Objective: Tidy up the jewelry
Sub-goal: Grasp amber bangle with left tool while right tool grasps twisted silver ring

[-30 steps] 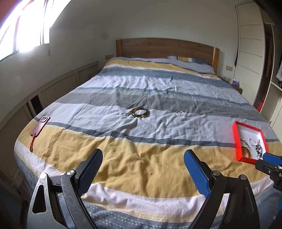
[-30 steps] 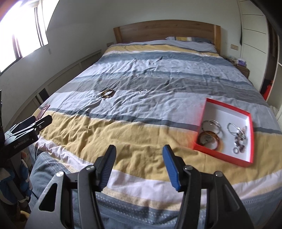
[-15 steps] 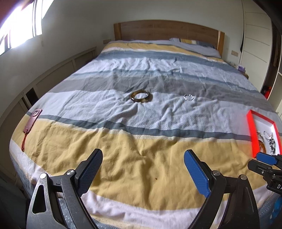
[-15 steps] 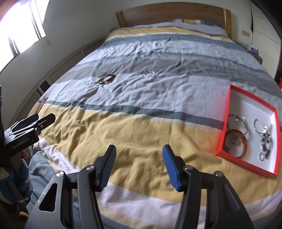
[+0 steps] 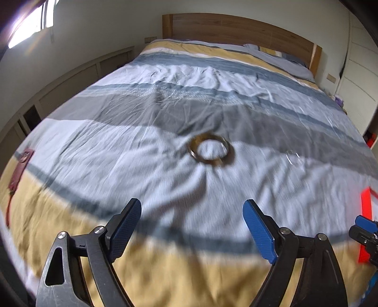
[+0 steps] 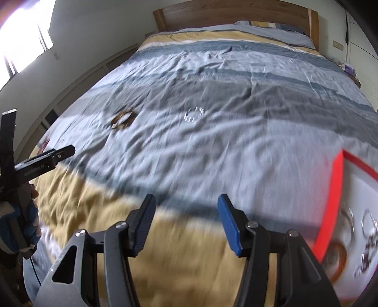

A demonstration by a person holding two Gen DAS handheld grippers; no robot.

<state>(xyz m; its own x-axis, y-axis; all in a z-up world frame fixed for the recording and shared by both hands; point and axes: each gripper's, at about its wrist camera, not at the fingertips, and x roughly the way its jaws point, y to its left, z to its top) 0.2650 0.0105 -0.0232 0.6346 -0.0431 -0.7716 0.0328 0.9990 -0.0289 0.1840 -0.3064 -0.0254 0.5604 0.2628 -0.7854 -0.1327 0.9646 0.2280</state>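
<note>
Both wrist views low over the bed (image 5: 165,132), facing its headboard (image 6: 236,11).

Both tools share one build. The left gripper (image 5: 191,224) has black triangular arms with a cut-out slot, silver round screws at the joints, and two flat blue fingers (image 5: 258,231) with a fine ribbed texture. The right gripper (image 6: 186,222) looks the same. Seen from the right wrist, the left tool's black bar carries small white lettering, too blurred to read surely. Below it a bare fingertip shows beside what seems a blue and white glove (image 6: 28,226), with a thin black cable (image 6: 35,274) trailing down.
</note>
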